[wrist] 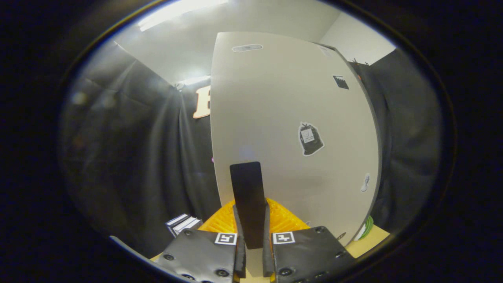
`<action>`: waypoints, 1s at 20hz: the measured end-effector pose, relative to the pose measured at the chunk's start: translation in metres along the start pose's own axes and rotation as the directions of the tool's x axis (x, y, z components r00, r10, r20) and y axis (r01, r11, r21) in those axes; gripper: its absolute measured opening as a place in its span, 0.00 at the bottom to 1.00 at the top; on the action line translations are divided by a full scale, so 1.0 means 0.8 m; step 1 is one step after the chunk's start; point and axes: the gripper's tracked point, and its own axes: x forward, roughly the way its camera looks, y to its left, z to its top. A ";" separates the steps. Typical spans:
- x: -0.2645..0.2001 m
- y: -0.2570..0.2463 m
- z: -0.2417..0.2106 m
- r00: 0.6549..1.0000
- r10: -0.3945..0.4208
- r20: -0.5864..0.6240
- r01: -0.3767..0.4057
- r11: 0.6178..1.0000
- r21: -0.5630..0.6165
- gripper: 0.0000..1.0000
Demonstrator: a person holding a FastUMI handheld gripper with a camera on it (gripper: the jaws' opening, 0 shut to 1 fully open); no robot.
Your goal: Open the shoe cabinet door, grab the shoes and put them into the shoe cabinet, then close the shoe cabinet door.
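Between our gripper (pixel 251 232) fingers sits the flat black door handle (pixel 247 196), clamped from both sides.
We judge the tall pale grey shoe cabinet door (pixel 290 118) is being worked; next, a steady arc about its hinge.

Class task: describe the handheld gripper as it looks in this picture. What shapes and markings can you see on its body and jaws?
The gripper has two flat, dark, plate-like halves side by side, each carrying a square black-and-white coded marker near its inner corner and round screw heads along its lower edge. Its jaws are narrow upright bars.
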 end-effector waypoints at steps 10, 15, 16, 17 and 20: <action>-0.038 -0.015 0.011 1.000 0.000 0.017 0.001 1.000 -0.013 0.18; -0.053 -0.021 0.014 0.999 0.043 0.011 -0.043 0.999 -0.020 0.18; -0.058 -0.023 0.016 0.998 0.056 0.011 -0.056 0.998 -0.019 0.18; -0.062 -0.024 0.017 0.997 0.071 0.009 -0.070 0.997 -0.020 0.18; -0.071 -0.033 0.015 0.993 0.119 0.002 -0.119 0.993 -0.022 0.18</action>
